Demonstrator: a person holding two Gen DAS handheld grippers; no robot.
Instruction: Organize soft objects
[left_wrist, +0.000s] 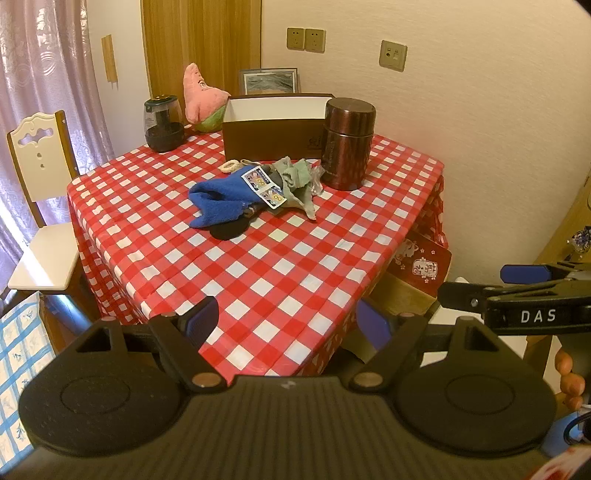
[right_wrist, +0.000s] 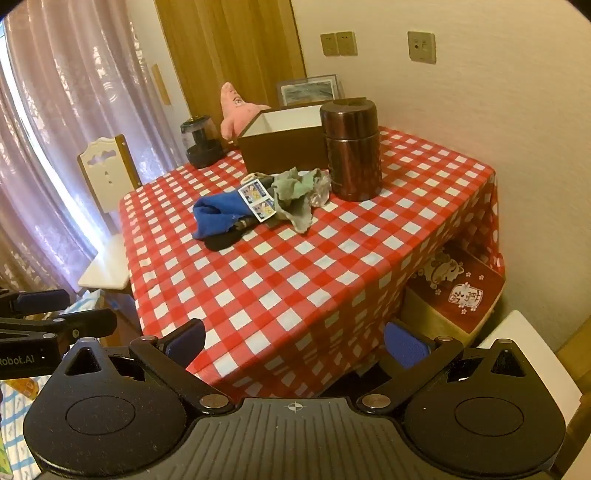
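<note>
Both grippers hang over the near corner of the table (left_wrist: 258, 280), well apart from everything on it. The left gripper (left_wrist: 288, 325) has its jaws spread wide with nothing between them, and the right gripper (right_wrist: 295, 341) is likewise released and empty. In the middle of each frame lies the pile of soft things: blue socks (left_wrist: 221, 201) with a paper label, a black sock (left_wrist: 229, 230) beneath, and a green cloth (left_wrist: 295, 184) beside a brown canister (left_wrist: 347, 144). Behind them, toward the top, stand an open brown box (left_wrist: 273, 133) and a pink plush toy (left_wrist: 201, 96).
</note>
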